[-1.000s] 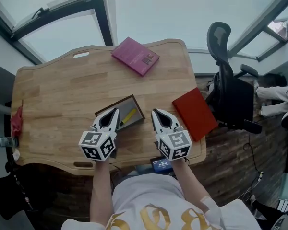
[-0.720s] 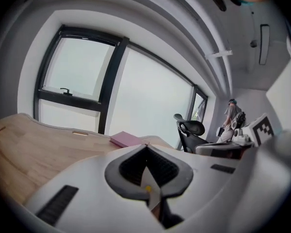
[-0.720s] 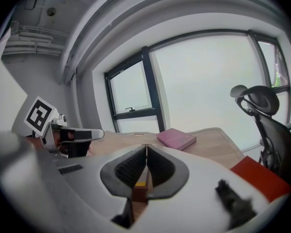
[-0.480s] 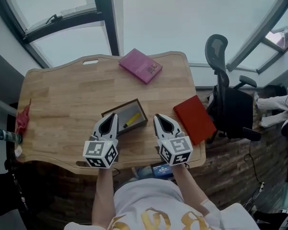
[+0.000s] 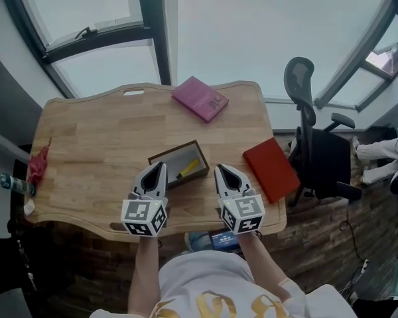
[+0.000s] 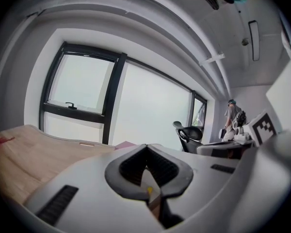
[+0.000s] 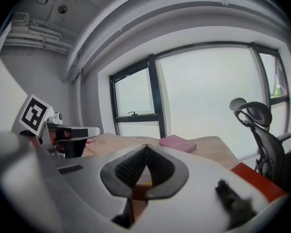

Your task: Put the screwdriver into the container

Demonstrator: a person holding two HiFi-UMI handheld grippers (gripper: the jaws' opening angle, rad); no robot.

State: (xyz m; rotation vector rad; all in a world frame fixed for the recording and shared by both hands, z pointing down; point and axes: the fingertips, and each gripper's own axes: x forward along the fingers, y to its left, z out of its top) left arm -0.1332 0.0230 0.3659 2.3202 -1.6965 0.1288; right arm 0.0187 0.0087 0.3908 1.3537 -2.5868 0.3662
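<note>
A yellow-handled screwdriver [image 5: 189, 169] lies inside the open brown container [image 5: 166, 158] near the middle of the wooden table [image 5: 93, 144]. In the head view my left gripper [image 5: 156, 167] hovers just on the near side of the container's left corner, its jaws shut and empty. To the container's right, my right gripper [image 5: 221, 169] is also shut with nothing in it. The left gripper view has its tips [image 6: 146, 145] meeting, with a speck of yellow in the gap below them. The right gripper view has its tips [image 7: 146, 146] touching too.
A pink book [image 5: 200, 99] lies at the table's far edge and a red book [image 5: 270, 169] at its right edge. A black office chair [image 5: 313, 138] stands to the right. A red object [image 5: 38, 165] and a bottle [image 5: 16, 184] sit at the left end.
Both grippers have drawn back a little from the container toward the table's near edge, and the head camera has tilted up. The jaws stay shut.
</note>
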